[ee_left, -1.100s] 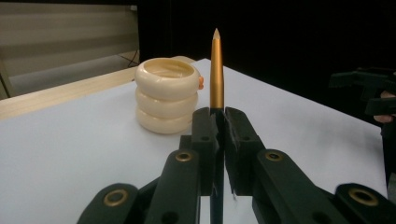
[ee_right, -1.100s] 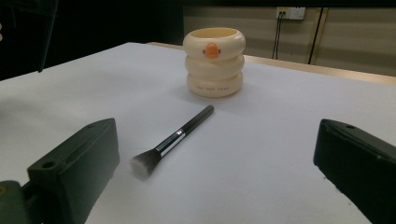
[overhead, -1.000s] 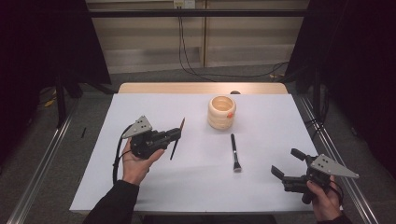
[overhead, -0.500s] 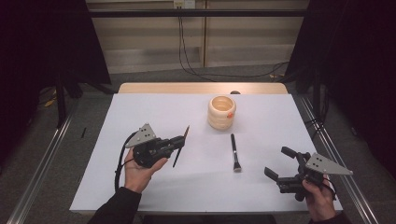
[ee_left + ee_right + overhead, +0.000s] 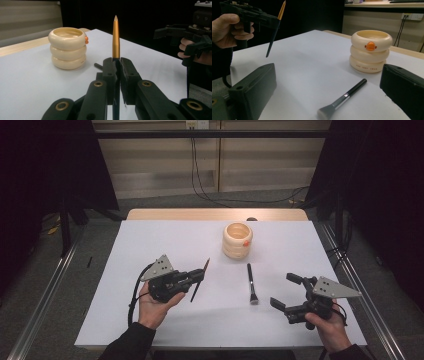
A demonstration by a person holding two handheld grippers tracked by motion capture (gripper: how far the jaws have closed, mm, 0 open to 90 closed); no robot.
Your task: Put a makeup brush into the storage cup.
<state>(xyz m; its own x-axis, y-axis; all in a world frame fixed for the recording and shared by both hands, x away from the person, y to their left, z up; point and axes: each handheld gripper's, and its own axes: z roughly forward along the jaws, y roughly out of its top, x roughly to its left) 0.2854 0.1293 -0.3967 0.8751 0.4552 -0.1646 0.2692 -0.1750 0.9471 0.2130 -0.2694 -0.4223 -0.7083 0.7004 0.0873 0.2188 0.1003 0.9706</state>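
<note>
Jaws of the left gripper are pressed together on a dark pencil-like brush with a gold tapered end, pinched near its middle so that the gold end stands up past the pads in the left gripper view. Since a second ago this hand has come down and toward the person, further from the cream ringed holder at the far middle of the white table, with the grip unchanged. The right gripper, jaws spread wide with nothing between them, has meanwhile edged in from the table's right edge toward the flat makeup brush lying between the two hands, bristles toward the person. That suggests the right hand is lining up to pick this second brush, while the left waits with its own; both probably go into the holder, which stands upright and apart from everything else
</note>
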